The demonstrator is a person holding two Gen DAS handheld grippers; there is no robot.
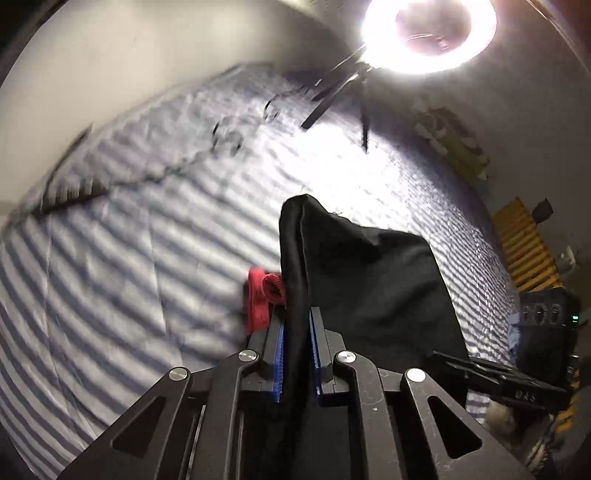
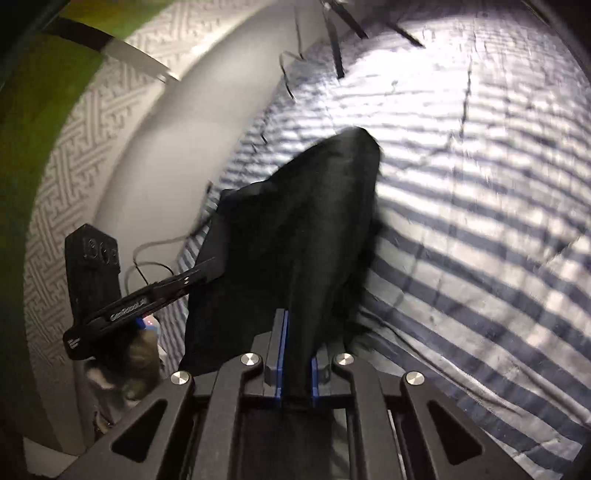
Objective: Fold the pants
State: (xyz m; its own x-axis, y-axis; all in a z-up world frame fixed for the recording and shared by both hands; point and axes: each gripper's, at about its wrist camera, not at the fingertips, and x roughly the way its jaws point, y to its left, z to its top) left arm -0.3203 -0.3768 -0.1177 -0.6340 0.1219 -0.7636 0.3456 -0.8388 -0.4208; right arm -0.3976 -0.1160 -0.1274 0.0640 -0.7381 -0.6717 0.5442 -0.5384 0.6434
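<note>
Over a striped bedsheet [image 1: 129, 240], both grippers hold black pants [image 1: 369, 280] lifted off the surface. Left gripper [image 1: 295, 332]: blue ribbed pads pressed onto a thick folded edge of the pants, cloth bunched between the jaws and rising in a rounded peak, then draping off to the right in a soft matte sheet. Red drawstring [image 1: 260, 295], woven, looped and knotted, sticks out just left of the pinched fold; it is motion-blurred. Right gripper [image 2: 295, 343]: jaws clamped on another fold of the same pants, fabric running up between the blue pads and spreading into a dark, limp, wedge-shaped mass above the sheet. Sheet is white with grey-blue stripes, wrinkled, brightly lit in the middle. Ring light [image 1: 428, 33], circular and glaring, stands on thin black tripod legs [image 1: 332, 96] at the far side of the bed. Textured wall [image 2: 74, 147] with an embossed geometric key pattern at left in the right wrist view. Both views are somewhat blurred.
</note>
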